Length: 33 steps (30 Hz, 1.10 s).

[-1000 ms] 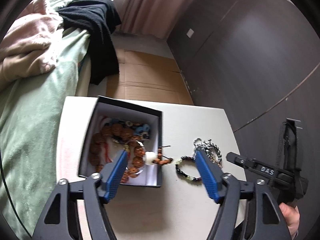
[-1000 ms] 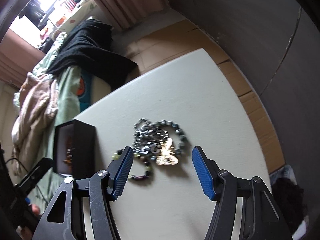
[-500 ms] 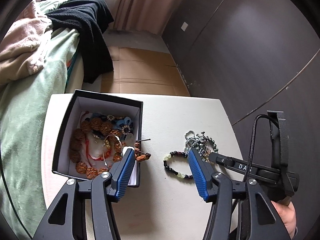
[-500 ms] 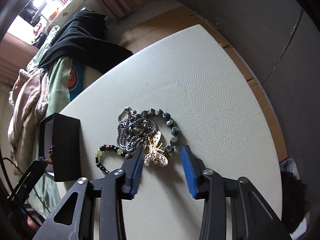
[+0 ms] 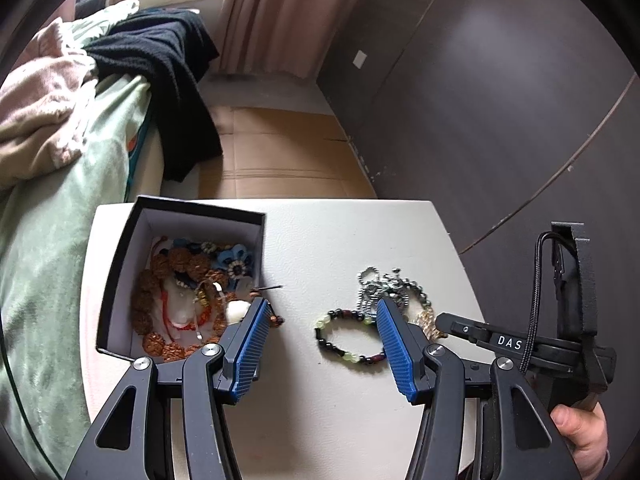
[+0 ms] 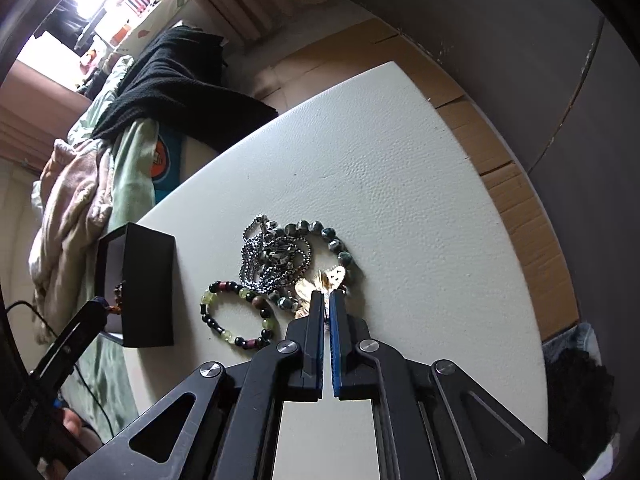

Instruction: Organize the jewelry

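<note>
Jaws of right gripper (image 6: 329, 294) clamped on filigree gold pendant (image 6: 320, 282)

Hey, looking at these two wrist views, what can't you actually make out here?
- Gold butterfly piece: right wrist view, the shut right gripper covers its near part, so the grip is not clear.
- Black box: right wrist view, its side wall hides nearly all the contents.
- Beaded bracelet: left wrist view, one blue finger of the left gripper covers its right end.
</note>
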{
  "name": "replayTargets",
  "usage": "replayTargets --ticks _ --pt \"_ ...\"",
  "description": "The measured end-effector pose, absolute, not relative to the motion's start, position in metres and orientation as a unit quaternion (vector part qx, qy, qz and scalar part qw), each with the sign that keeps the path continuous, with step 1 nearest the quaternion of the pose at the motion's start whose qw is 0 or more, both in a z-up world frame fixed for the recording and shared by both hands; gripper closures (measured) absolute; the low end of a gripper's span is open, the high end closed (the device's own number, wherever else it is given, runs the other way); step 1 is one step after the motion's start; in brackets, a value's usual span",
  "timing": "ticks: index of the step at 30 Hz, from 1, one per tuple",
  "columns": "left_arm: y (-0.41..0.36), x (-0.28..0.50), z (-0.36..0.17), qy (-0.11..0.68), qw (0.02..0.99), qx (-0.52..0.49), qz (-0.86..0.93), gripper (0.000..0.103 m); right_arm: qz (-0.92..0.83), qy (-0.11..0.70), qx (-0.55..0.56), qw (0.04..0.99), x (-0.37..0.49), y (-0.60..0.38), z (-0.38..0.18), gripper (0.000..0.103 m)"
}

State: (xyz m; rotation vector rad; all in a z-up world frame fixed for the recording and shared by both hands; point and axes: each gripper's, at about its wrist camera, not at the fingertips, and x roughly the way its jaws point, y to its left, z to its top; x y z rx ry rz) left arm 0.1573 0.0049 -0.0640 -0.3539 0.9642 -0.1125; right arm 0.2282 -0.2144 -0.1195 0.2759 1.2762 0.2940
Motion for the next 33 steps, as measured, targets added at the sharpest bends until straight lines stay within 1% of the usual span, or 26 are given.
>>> replayTargets --ticks 5,8,9,10,11,12,16,22,24,25,27,33 --pt "-0.011 0.158 -0.068 0.467 0.868 -0.154 -0.063 0.046 0.126 0.584 0.131 0.791 0.226 -0.227 -0.113 0.099" --pt "-0.022 0.159 -0.068 0.469 0.869 -0.142 -0.070 0.046 0.134 0.596 0.138 0.779 0.227 -0.228 -0.118 0.098" --pt "-0.025 0.160 -0.069 0.470 0.869 -0.138 -0.072 0.046 0.143 0.602 0.138 0.774 0.228 -0.226 -0.121 0.095" --pt "-0.026 0.160 -0.070 0.471 0.868 -0.137 -0.071 0.046 0.145 0.603 0.134 0.773 0.228 -0.223 -0.123 0.084" --pt "-0.026 0.161 -0.070 0.472 0.868 -0.138 -0.069 0.046 0.143 0.603 0.122 0.776 0.228 -0.220 -0.124 0.077" --pt "-0.025 0.162 -0.071 0.473 0.867 -0.139 -0.066 0.046 0.140 0.600 0.114 0.779 0.228 -0.217 -0.125 0.066" --pt "-0.011 0.162 -0.067 0.467 0.869 -0.157 -0.051 0.046 0.149 0.592 0.095 0.787 0.229 -0.209 -0.125 0.065" --pt "0.004 0.161 -0.064 0.462 0.870 -0.168 -0.039 0.046 0.152 0.607 0.067 0.778 0.232 -0.196 -0.137 0.065" --pt "0.007 0.161 -0.065 0.462 0.869 -0.171 -0.036 0.046 0.152 0.600 0.054 0.783 0.231 -0.194 -0.136 0.065" --pt "0.009 0.161 -0.064 0.462 0.870 -0.171 -0.034 0.046 0.151 0.598 0.046 0.786 0.231 -0.193 -0.136 0.066" --pt "0.012 0.160 -0.063 0.460 0.870 -0.172 -0.033 0.046 0.148 0.597 0.036 0.788 0.230 -0.192 -0.136 0.071" --pt "0.011 0.159 -0.062 0.460 0.870 -0.171 -0.036 0.046 0.152 0.603 0.050 0.782 0.227 -0.201 -0.134 0.072"
